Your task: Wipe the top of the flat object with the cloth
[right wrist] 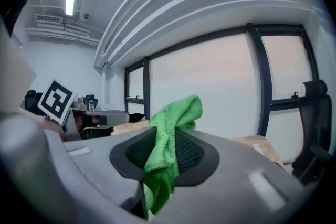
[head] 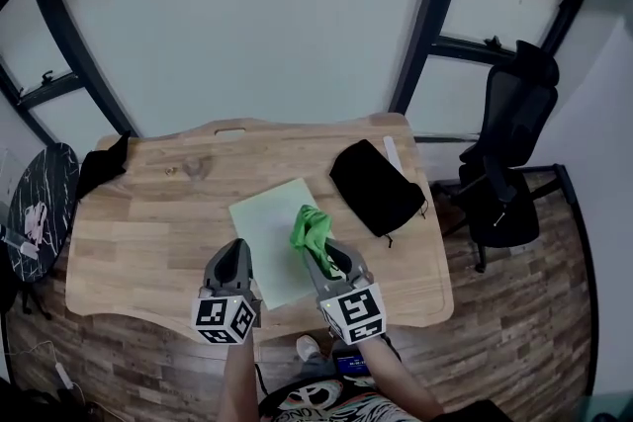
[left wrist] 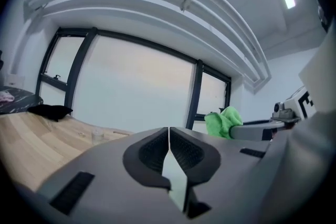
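Note:
A pale green flat sheet (head: 272,227) lies on the wooden table (head: 158,222) in the head view. My left gripper (head: 237,249) sits at the sheet's left edge. In the left gripper view its pads meet (left wrist: 168,136) and a thin pale strip of the sheet (left wrist: 176,178) shows between them. A bright green cloth (head: 311,228) hangs bunched from my right gripper (head: 321,257) over the sheet's right half. The right gripper (right wrist: 163,150) is shut on that cloth (right wrist: 173,123). The cloth (left wrist: 223,120) also shows at the right of the left gripper view.
A black pouch (head: 376,185) lies right of the sheet, with a white strip (head: 393,153) behind it. A dark cloth (head: 104,163) sits at the table's left corner. A round black side table (head: 40,208) stands left and an office chair (head: 509,163) right.

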{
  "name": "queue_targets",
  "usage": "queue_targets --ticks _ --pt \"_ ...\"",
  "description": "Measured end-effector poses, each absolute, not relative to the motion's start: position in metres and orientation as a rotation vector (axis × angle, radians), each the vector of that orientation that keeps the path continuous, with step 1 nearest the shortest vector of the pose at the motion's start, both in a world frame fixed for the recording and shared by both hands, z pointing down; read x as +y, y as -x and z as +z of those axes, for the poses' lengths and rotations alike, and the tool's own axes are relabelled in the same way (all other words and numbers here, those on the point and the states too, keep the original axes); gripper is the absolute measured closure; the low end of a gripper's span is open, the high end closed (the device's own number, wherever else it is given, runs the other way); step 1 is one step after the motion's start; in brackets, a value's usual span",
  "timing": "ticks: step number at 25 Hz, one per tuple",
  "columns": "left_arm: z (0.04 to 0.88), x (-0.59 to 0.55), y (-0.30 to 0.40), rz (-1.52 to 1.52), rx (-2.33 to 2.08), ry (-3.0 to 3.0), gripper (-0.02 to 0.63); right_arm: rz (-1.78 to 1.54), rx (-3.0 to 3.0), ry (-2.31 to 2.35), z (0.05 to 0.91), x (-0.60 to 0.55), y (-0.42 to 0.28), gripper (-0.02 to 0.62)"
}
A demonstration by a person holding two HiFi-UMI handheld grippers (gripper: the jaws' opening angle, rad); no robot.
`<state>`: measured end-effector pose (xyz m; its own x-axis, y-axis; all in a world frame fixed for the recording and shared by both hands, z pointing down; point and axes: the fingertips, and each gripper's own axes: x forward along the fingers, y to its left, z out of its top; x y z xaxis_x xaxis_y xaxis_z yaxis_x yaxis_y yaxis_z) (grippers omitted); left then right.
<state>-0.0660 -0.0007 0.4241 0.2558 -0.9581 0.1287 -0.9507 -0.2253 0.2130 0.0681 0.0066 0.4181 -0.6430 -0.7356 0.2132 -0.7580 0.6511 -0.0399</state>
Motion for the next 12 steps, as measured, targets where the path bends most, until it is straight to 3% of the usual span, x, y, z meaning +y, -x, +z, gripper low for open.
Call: queue_targets --ticks 12 --pt "0.404 0.064 0.025 -0.033 -1.862 -2.219 0.597 0.132 -2.728 -1.062 0.405 0.065 -0.096 0.506"
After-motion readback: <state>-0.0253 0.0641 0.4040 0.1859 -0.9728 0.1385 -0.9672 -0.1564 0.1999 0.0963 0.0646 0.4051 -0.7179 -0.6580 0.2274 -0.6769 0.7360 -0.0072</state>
